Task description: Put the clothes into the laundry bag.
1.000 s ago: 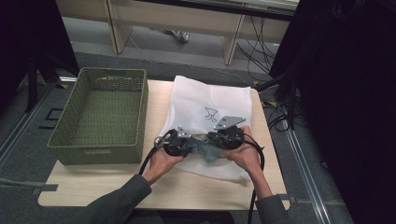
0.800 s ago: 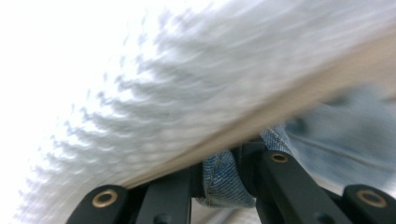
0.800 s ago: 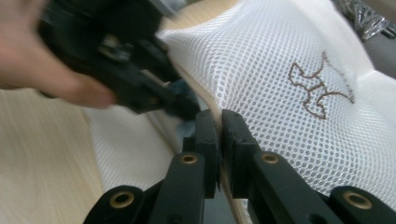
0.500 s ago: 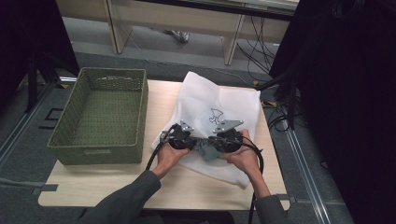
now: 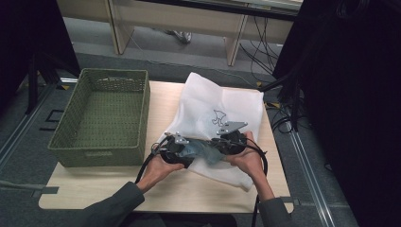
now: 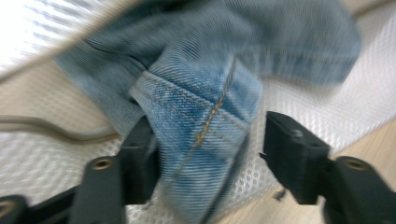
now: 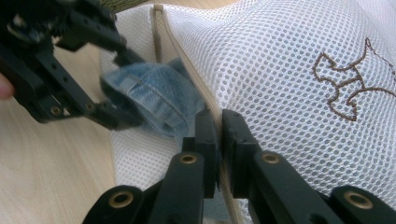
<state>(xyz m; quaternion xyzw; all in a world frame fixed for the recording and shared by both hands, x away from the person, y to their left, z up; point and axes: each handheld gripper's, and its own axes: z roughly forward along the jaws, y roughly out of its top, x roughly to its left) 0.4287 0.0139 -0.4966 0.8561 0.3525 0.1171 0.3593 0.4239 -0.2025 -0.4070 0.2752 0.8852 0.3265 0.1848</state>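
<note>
A white mesh laundry bag [image 5: 227, 109] with a brown embroidered figure lies on the wooden table [image 5: 189, 191]. A piece of blue denim [image 6: 205, 107] sits at the bag's open mouth, between the two hands [image 5: 201, 152]. My left gripper [image 6: 208, 149] has just been opening its jaws. The denim is still between them, touching one jaw and clear of the other. My right gripper [image 7: 218, 135] is shut on the bag's zipper edge and holds the mouth up. In the right gripper view, the left gripper [image 7: 126, 88] is at the left with the denim [image 7: 154, 95].
A green woven basket [image 5: 113, 74] stands on the left half of the table, close to my left hand. Black cables trail from both grippers toward the table's near edge. Desk legs and more cables lie on the floor beyond the table.
The bag's far left part has lifted and bunched up where it lay flat. Both hands have shifted slightly toward the near edge, and the denim now sits deeper in the mouth.
</note>
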